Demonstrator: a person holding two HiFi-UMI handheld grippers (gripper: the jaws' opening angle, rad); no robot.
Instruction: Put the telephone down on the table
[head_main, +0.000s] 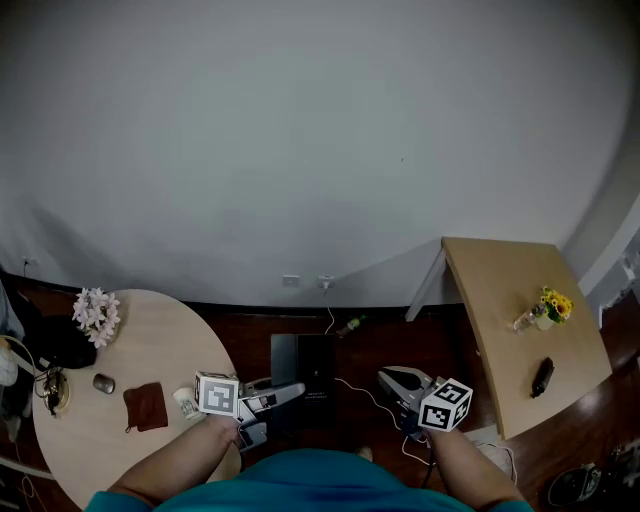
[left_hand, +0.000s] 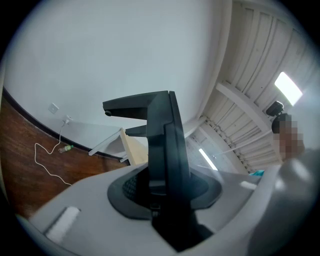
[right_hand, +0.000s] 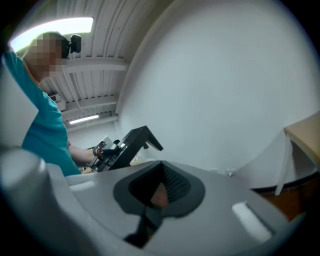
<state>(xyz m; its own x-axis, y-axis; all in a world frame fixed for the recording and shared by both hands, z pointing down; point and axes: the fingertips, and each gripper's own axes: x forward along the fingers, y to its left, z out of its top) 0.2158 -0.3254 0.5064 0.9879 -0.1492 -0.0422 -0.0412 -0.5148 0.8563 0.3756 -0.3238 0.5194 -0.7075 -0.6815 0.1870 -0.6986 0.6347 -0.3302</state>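
telephone (head_main: 541, 377): dark, slim and oblong; small in the head view, so keys or screen cannot be made out.
telephone's place: lying flat on the wooden table (head_main: 497, 300) at the right, toward the end nearest the person; apart from the vase of yellow flowers (head_main: 548, 308) farther back on the same top; touched by neither gripper.
left hand-held gripper (left_hand: 134, 114): black jaws pressed together along their length, nothing between them; tips bent to one side, set against the pale wall; held low over the dark floor, just beside the round table (head_main: 150, 335).
right hand-held gripper (head_main: 390, 381): held low over the floor between the two tables, well apart from the telephone, aimed toward the left hand-held gripper; only a dark stub in a grey recess showing in the right gripper view, so spread or closed cannot be told; nothing seen in its grasp.
round table's load: white flowers (head_main: 97, 312), a brown pouch (head_main: 146, 407), a small grey lump (head_main: 103, 383).
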